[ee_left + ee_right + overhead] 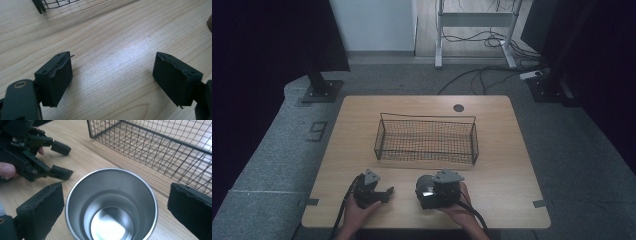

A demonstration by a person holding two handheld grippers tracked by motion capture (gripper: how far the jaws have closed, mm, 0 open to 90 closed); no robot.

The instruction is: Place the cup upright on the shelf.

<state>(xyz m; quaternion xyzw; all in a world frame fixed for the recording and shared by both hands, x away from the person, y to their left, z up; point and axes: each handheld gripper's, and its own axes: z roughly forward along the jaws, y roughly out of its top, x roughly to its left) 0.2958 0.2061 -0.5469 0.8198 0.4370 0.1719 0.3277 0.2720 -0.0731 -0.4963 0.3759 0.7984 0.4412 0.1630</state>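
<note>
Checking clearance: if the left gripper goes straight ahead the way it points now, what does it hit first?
Probably nothing soon: the left gripper is open over bare table. The wire basket corner sits off to one side; depth unclear.

Both forearms come in from the near edge of the table (512, 150). The left hand (357, 212) holds the left gripper (384, 192) low over the near left part of the table, its jaws spread wide apart with nothing between them, pointing to the right. The right hand (457, 207) holds the right gripper (424, 192) just beside it, low over the table, jaws parted wide and not pressing on anything
</note>
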